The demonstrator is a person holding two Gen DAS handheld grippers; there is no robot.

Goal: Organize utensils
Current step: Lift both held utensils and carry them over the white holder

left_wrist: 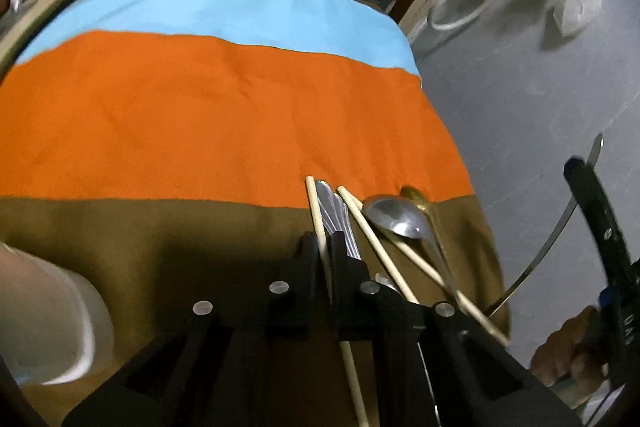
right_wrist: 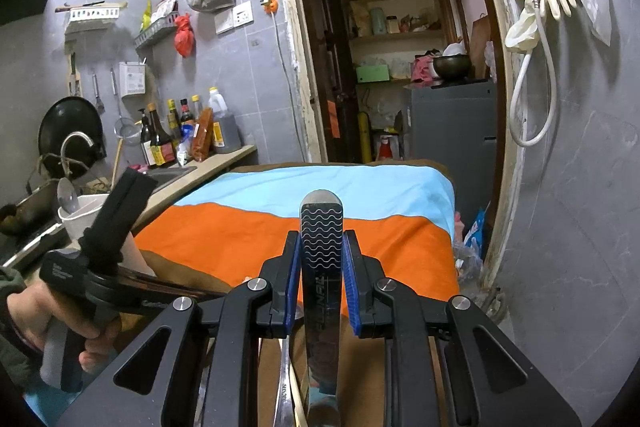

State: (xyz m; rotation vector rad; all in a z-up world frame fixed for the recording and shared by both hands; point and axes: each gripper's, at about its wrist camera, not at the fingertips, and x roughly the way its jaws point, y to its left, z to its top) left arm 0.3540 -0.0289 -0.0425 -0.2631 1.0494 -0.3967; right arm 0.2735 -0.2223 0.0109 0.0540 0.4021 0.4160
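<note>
Chopstick (left_wrist: 320, 223), pale wood, pinched; wavy-etched steel handle (right_wrist: 321, 227) clamped by blue fingers (right_wrist: 293, 267).

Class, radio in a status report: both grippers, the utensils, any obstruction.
Left gripper shut on chopstick. Right gripper shut on a metal utensil handle. Spoon and other utensils piled on cloth. Nothing obstructing.

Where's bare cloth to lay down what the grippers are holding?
The orange band and the light blue band beyond it lie bare across their width, up to the far table edge. It is crowded only on the brown strip near its right edge, where chopsticks, spoons and other cutlery bunch together, and by the white container at left.
</note>
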